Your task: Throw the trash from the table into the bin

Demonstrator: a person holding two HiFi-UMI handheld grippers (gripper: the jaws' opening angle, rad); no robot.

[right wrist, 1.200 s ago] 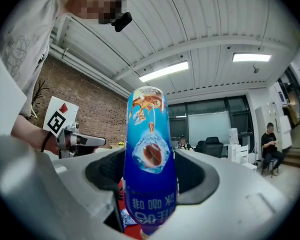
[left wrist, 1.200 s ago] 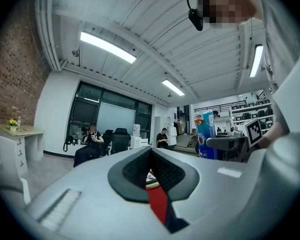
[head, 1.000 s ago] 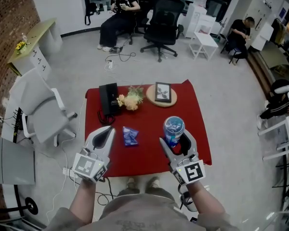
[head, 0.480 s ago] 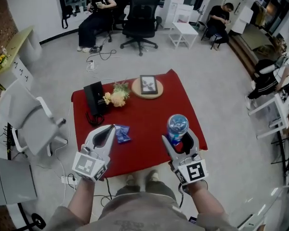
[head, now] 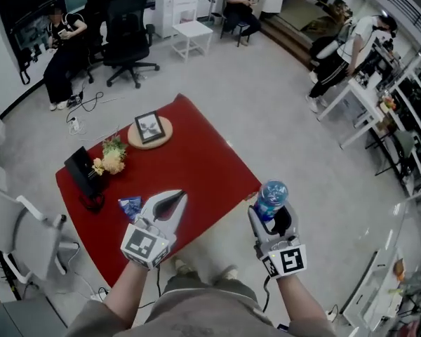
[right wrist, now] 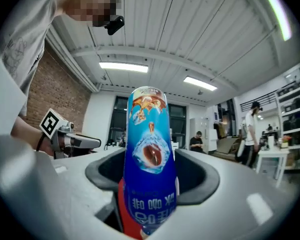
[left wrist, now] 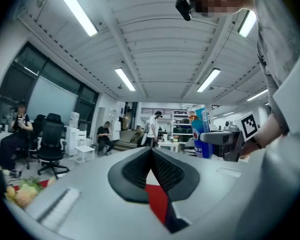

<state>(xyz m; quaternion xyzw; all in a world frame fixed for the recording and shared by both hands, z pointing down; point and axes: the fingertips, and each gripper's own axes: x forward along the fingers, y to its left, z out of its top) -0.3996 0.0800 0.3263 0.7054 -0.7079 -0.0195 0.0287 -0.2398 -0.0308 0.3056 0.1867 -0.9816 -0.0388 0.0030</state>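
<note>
Overhead, two grippers show above one red-clothed tabletop (head: 196, 156), each carrying one marker cube. The right gripper (head: 270, 215) has its jaws clamped on a single blue printed drink can (head: 272, 191), which stands upright between them. The right gripper view shows that can (right wrist: 149, 179) filling the gap, the dark jaw pads pressed to both of its sides. From the head view the can sits just off the tabletop's near right corner, over the grey floor (head: 266, 111). The left gripper (head: 177, 196) hovers over the tabletop's near edge with its jaws together and nothing between them; its own view shows the left gripper's (left wrist: 151, 153) ribbed pads meeting at the tip. One crumpled blue wrapper (head: 130, 206) lies on the cloth just left of that gripper. Farther back the tabletop carries one black box (head: 83, 171), one bunch of pale flowers (head: 111, 161) beside it, and one round wooden board (head: 149, 132) bearing one framed picture (head: 149, 126). Three other people are in the room beyond, two seated and one standing.
</note>
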